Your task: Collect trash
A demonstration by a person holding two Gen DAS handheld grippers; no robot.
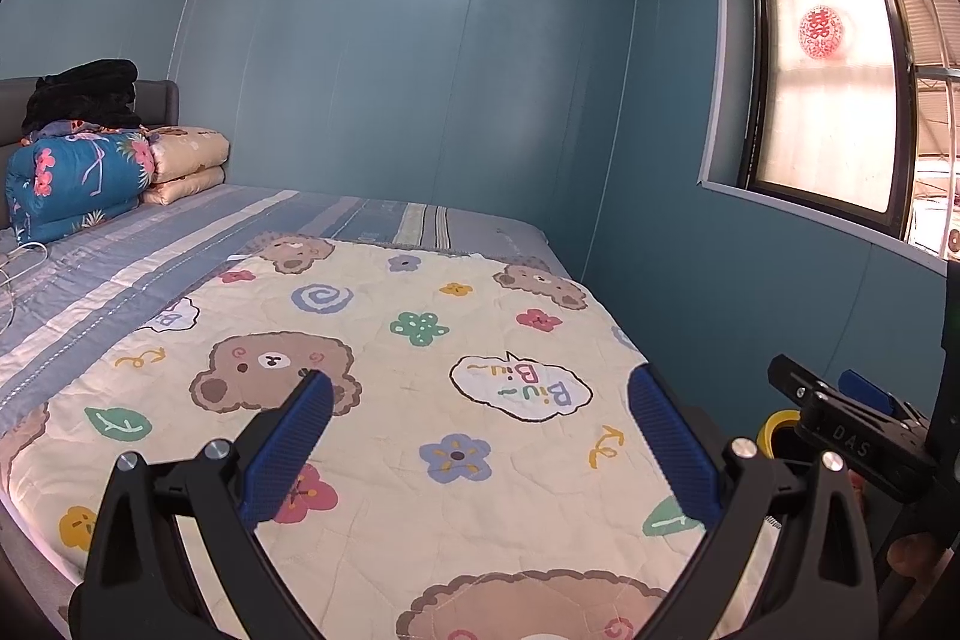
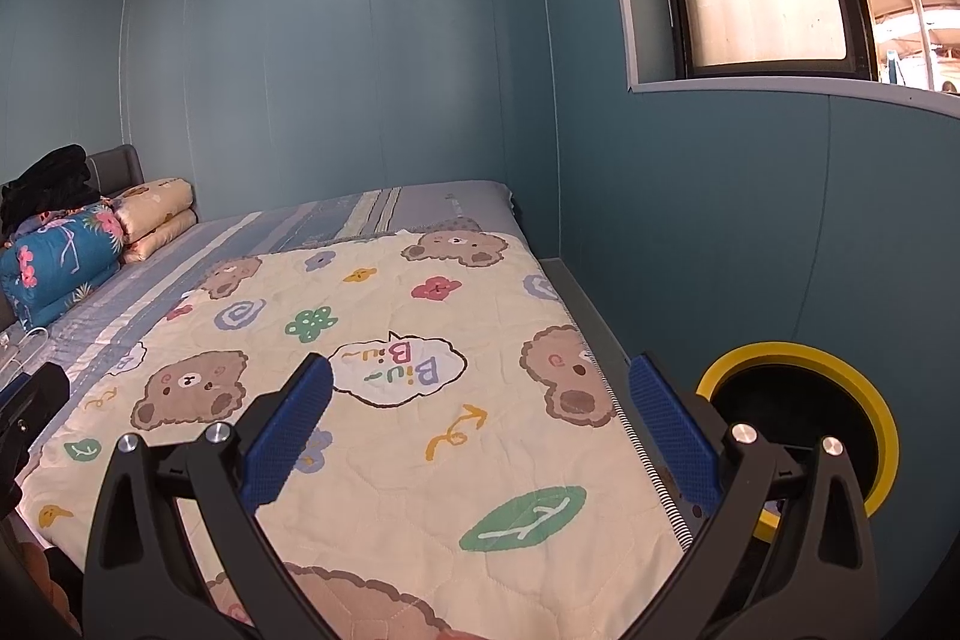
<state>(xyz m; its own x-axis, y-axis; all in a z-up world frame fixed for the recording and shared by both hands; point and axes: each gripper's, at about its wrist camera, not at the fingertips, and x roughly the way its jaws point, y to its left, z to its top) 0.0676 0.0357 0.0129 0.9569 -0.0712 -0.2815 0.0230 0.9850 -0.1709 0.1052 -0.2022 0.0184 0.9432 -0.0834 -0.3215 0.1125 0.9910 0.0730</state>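
Trash: none visible on the bed or anywhere else in either view. The bear-print quilt (image 1: 420, 400) lies flat and bare across the near half of the bed, with striped sheet showing beyond it. Judging by that, collection is either finished here or the trash lies out of frame; I cannot tell which.

Bin (image 2: 798, 418): yellow rim, black liner, standing on the floor at the right of the bed, between the mattress edge and the blue wall, near. Its inside reads only as dark, so contents cannot be made out (the right tong partly covers its near side). In the left wrist view just a sliver of the yellow rim shows behind the other tool.

Left gripper (image 1: 480, 436): fingers spread wide, nothing between them, held over the quilt. Right gripper (image 2: 480, 430): likewise spread and empty, over the right edge of the bed beside the bin.

Far left, at the headboard: folded bedding (image 1: 78, 184) with dark clothing on top. Window (image 1: 834, 88) on the right wall.
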